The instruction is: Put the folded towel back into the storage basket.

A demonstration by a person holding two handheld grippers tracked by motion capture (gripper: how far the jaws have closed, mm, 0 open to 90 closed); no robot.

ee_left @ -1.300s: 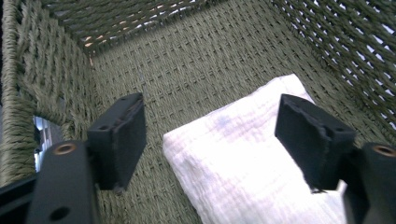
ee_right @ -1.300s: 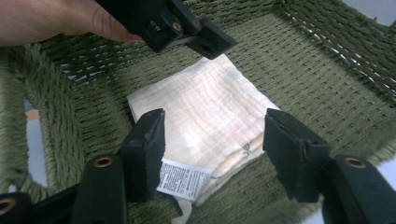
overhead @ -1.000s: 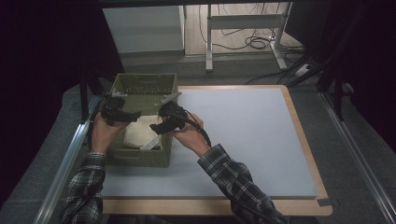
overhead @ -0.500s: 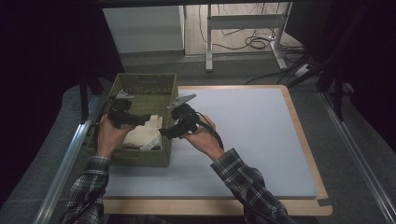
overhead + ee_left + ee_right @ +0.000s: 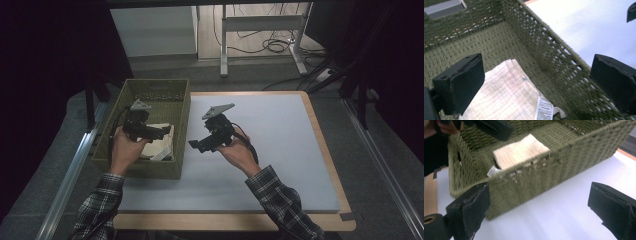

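- In the basket [image 5: 150, 90], at the desk's [image 5: 280, 150] left edge: folded cloth [image 5: 506, 97], lying flat, untouched.
- Left tool [image 5: 162, 131]: over the cloth, jaws just opened, released.
- Right tool [image 5: 196, 145]: right of the basket, jaws just opened, nothing between them.

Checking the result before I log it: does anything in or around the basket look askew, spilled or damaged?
Nothing stands out. The folded cloth lies flat on the floor of the green basket, its tag showing at one edge; nothing has spilled onto the white mat.
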